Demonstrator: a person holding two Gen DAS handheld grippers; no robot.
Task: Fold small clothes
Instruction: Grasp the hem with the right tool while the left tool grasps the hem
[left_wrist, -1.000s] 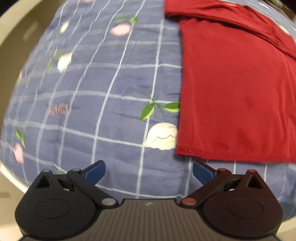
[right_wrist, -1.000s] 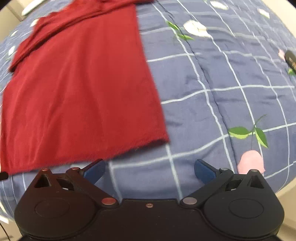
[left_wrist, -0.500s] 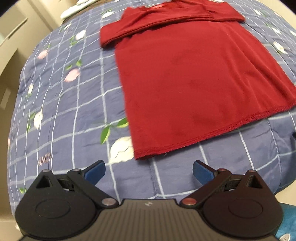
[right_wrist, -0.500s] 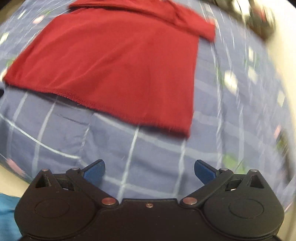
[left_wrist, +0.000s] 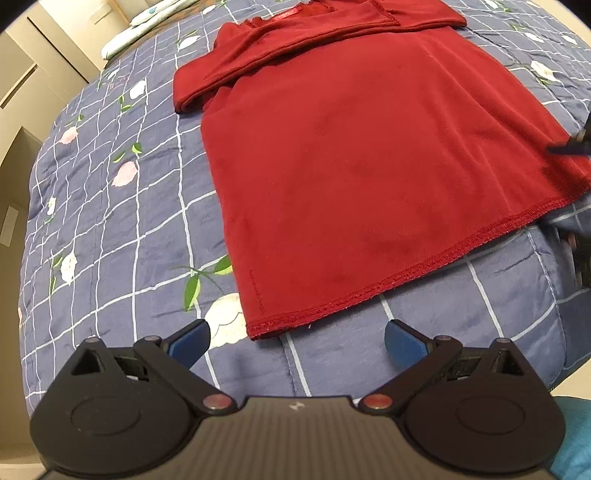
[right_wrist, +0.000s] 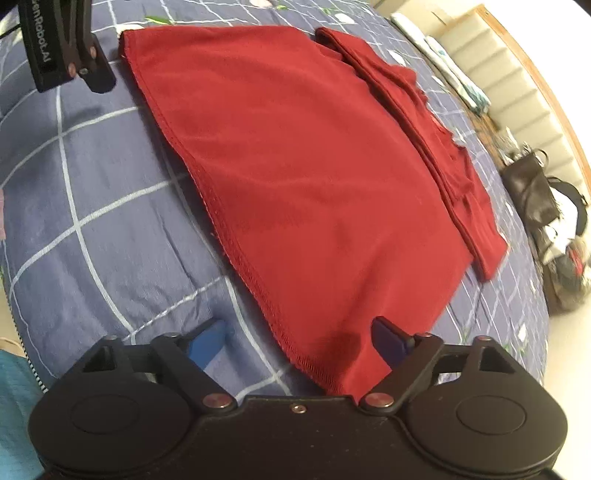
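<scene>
Left gripper (left_wrist: 297, 338): jaws stand wide apart with nothing between them; it hangs over the quilt just short of the shirt's near left hem corner, and its blue pads (left_wrist: 190, 339) do not touch the cloth.
Right gripper (right_wrist: 297, 341): jaws have just been closing and are still apart; the shirt's near right hem corner lies between them, the right pad over red cloth, the left pad (right_wrist: 207, 343) on the quilt beside the hem. The pads do not press the cloth.
Shirt (left_wrist: 354, 158): red, spread flat on the quilt near the bed's near edge. Its long axis runs near to far, hem at the near end, collar at the far end.
Hem (left_wrist: 406, 273): a stitched edge that runs across from left to right, slanting in both views.
Sleeves (left_wrist: 280, 44): folded in across the far part of the shirt, lying as a band from left to right below the collar.
Quilt (left_wrist: 122, 229): blue with a white grid and printed flowers and leaves; it bears the shirt.
Bag (right_wrist: 532, 192): dark, far right in the right wrist view, well apart from the shirt.
Headboard (right_wrist: 517, 96): pale and padded, at the far end of the bed.
</scene>
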